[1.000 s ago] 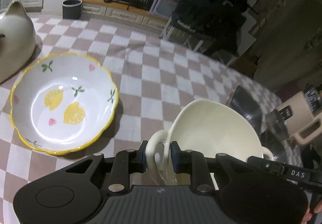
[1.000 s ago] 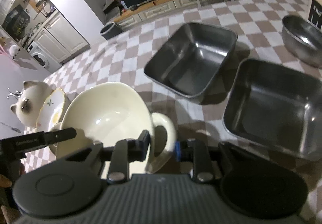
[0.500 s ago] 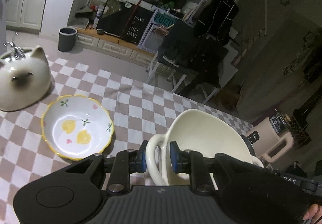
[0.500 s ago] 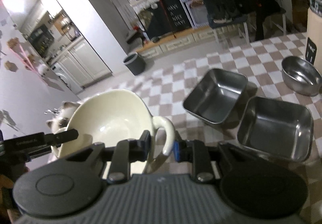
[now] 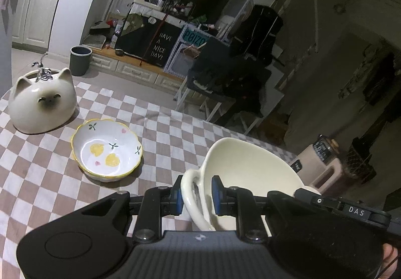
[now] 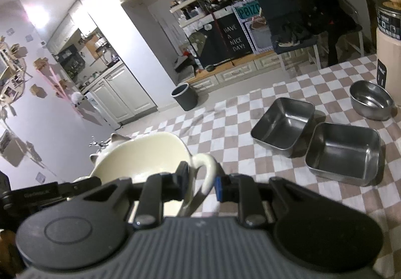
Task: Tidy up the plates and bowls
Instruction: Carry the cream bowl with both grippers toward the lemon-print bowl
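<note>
— Where are your claws?
— Your left gripper (image 5: 196,195) clamps one loop handle of the cream bowl (image 5: 250,168); your right gripper (image 6: 200,181) clamps the other, above the checked cloth (image 5: 37,173).
— Beyond?
— Left view: lemon bowl (image 5: 107,150) (cat jar (image 5: 42,101) behind); right view only: two steel trays (image 6: 283,123).

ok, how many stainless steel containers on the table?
3, all in the right wrist view: square tray, second square tray touching it, round bowl behind. More may sit outside the frame.

One cream bowl (image 5: 250,166); one lemon bowl (image 5: 106,151); two steel trays (image 6: 283,123); one steel bowl (image 6: 371,101).
</note>
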A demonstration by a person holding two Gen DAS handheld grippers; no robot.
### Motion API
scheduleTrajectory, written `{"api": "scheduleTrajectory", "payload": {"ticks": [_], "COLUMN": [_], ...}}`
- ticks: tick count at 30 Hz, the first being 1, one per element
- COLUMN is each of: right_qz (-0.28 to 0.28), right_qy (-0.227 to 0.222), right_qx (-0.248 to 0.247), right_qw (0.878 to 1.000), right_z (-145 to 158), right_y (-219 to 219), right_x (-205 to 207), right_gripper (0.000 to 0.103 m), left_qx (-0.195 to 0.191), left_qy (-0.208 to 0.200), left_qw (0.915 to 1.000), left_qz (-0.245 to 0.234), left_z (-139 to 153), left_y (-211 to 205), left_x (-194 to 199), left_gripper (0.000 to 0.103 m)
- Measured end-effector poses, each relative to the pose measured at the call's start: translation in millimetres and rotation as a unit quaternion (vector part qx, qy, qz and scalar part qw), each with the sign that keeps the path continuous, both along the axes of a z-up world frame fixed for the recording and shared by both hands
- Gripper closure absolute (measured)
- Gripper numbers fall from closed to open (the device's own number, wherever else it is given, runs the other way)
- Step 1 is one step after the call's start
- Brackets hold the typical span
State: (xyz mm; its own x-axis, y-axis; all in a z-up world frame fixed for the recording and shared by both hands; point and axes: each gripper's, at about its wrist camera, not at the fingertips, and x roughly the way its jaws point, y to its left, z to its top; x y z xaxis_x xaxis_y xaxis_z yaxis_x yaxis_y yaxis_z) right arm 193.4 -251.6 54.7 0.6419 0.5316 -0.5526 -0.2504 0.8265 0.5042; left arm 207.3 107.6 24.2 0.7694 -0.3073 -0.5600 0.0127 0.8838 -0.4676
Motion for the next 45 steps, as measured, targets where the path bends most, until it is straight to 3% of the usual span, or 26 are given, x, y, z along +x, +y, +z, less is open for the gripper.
{"api": "scheduleTrajectory", "payload": {"ticks": [7,12,20,29,45], "right_qz": [0.006,0.018,0.035,0.048,0.059], "right_qy": [0.011,0.018,0.044,0.076,0.093], "right_qx": [0.017,0.008,-0.013,-0.052,-0.116], "right_qw": [1.0,1.0,0.998,0.995,0.987], "right_z": [-7,-10,-20,-30,-47], "right_y": [4,13,16,26,48], "right_x": [-21,-34,-41,-40,-37], "right_gripper": [0.078,0.077,0.077,0.076,0.076], "left_qx": [-0.007,-0.028,-0.018,-0.006,0.006], "left_qy": [-0.022,-0.017,-0.006,0.026,0.074], "left_qw": [0.9996,0.9991,0.9998,0.9996,0.9972], "left_qz": [0.015,0.027,0.006,-0.014,-0.009], "left_z": [-3,-15,-35,-71,-114], "left_y": [9,22,31,37,44], "left_x": [-36,-57,-77,-75,-56], "left_gripper": [0.081,0.081,0.081,0.081,0.08]}}
